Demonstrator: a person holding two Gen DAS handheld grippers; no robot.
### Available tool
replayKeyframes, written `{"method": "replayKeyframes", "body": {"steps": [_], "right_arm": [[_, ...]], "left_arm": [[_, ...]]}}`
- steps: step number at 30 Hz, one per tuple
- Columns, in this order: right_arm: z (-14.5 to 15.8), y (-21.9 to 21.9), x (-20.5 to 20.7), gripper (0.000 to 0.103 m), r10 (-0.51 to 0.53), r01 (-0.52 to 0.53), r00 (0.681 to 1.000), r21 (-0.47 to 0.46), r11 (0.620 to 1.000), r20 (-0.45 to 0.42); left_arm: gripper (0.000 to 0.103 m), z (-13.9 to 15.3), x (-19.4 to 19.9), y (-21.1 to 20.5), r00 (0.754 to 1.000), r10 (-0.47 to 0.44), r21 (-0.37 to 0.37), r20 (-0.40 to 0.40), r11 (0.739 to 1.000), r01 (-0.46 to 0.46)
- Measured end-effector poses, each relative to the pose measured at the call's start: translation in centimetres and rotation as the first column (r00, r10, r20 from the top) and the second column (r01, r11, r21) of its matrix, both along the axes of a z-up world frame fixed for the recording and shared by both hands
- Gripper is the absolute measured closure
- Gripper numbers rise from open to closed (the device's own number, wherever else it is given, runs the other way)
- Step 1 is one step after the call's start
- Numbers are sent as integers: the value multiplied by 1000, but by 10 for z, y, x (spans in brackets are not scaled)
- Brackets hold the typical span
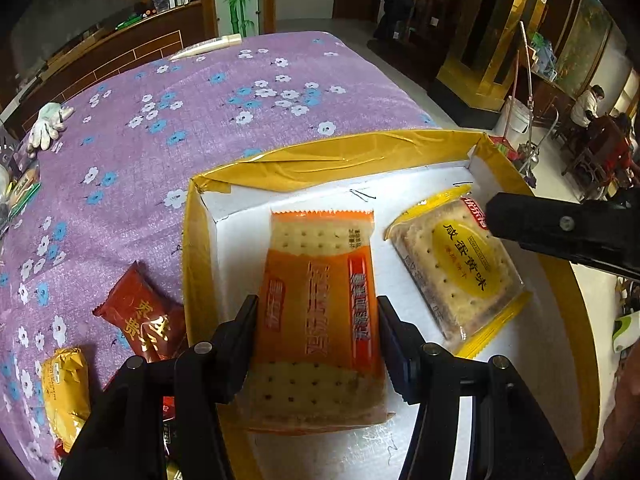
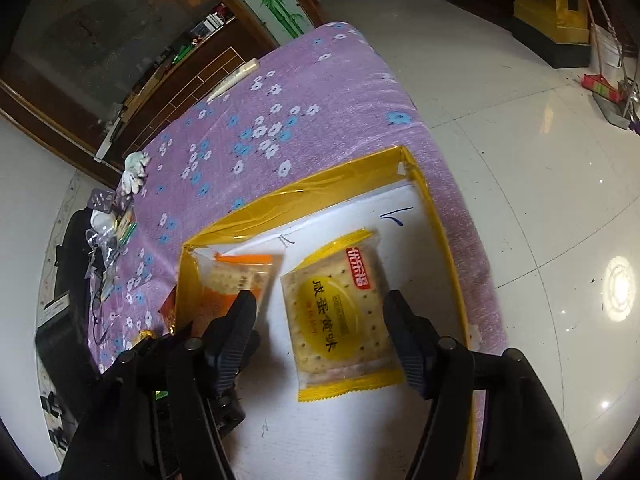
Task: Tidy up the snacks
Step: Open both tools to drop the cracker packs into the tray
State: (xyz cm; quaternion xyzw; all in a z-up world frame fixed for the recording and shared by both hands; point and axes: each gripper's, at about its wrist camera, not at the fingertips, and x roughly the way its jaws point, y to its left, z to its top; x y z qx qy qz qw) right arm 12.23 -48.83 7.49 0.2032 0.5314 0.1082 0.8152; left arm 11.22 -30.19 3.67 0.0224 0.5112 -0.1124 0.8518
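Observation:
A shallow box [image 1: 340, 156] with yellow-taped walls and a white floor sits on the purple flowered cloth. My left gripper [image 1: 316, 320] is shut on an orange cracker packet [image 1: 320, 292], its pads pressing both long sides, low over the box floor. A yellow cracker packet [image 2: 340, 316] lies flat on the box floor to the right. My right gripper [image 2: 320, 312] straddles it with the jaws open: the left pad stands clear of the wrapper and the right one sits at its edge. One right finger [image 1: 560, 232] shows over that packet's corner [image 1: 452, 272].
Left of the box lie a red-brown snack packet [image 1: 140, 316] and a gold one [image 1: 66, 388]. A white glove [image 1: 48, 124] and clutter sit at the far left edge, a pale tube [image 1: 208, 46] at the back. The box nears the table's right edge above a tiled floor [image 2: 540, 160].

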Motion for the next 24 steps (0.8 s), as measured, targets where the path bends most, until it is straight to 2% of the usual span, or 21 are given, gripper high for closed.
{"method": "replayKeyframes", "body": {"steps": [3,5,8,13,16,20,24], "right_arm": [[1,-5,-7,37,-12,12,1000,27,1000,1],[2,-8,-13,37,-16,16,1000,45,999,2],[5,-11,-32,37,-21,20,1000,64,998,14],[15,-14,-76,36,-53,49,996,60,997,67],[15,-14,-98,36,-87,84,994,61,995,65],[17,-8,-121,36,-114,112,990,23,993,83],[20,-8,-138,36,-163,161,982,29,987,92]], "left_arm": [[41,-2,1,-4,1000,-15,15,-4,1000,15],[32,-3,0,-6,999,-28,15,-18,999,28],[28,-1,-5,-6,999,-42,4,-19,999,42],[25,10,-26,-1,999,-50,-13,13,999,50],[25,17,-41,1,998,-62,-35,29,997,63],[24,25,-63,0,994,-97,-34,60,995,99],[24,30,-82,-1,987,-140,-31,76,989,142]]}}
